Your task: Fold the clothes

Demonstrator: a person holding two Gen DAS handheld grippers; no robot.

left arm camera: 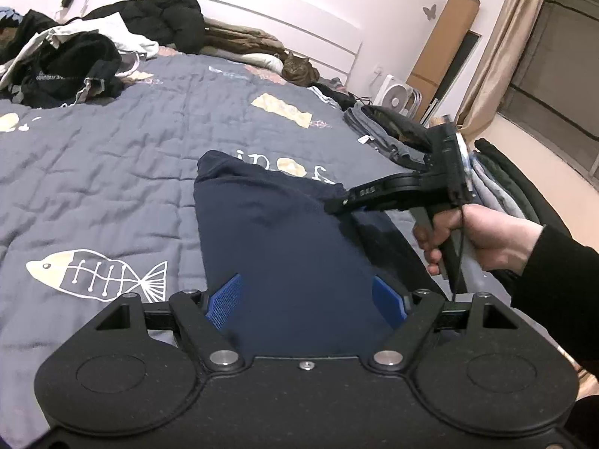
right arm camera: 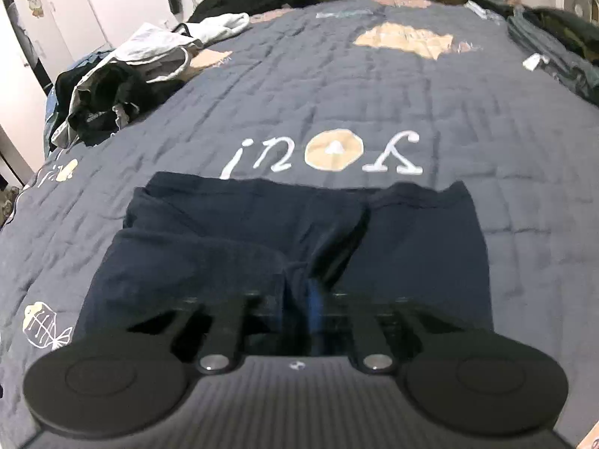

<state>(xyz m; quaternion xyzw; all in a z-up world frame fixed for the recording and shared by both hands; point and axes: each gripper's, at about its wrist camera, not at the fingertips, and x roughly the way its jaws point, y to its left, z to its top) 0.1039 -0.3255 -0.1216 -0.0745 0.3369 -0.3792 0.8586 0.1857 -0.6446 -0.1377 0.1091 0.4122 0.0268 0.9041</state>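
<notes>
Progress: navy garment (right arm camera: 284, 247) partly folded mid-frame on bed (right arm camera: 374, 86) | left claw (left arm camera: 305, 299) wide open astride it | right claw (left arm camera: 335, 204) pinched shut on its edge | unfolded pile (left arm camera: 67, 63) upper left remains

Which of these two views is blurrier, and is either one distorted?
The right wrist view is blurrier: its right gripper and the navy garment smear. The left wrist view is sharper, blurring only around the right gripper. Both bend the bed's quilt like a fisheye.

Soft, even indoor light; fisheye bending at the edges; the right wrist view smeared by motion blur.
</notes>
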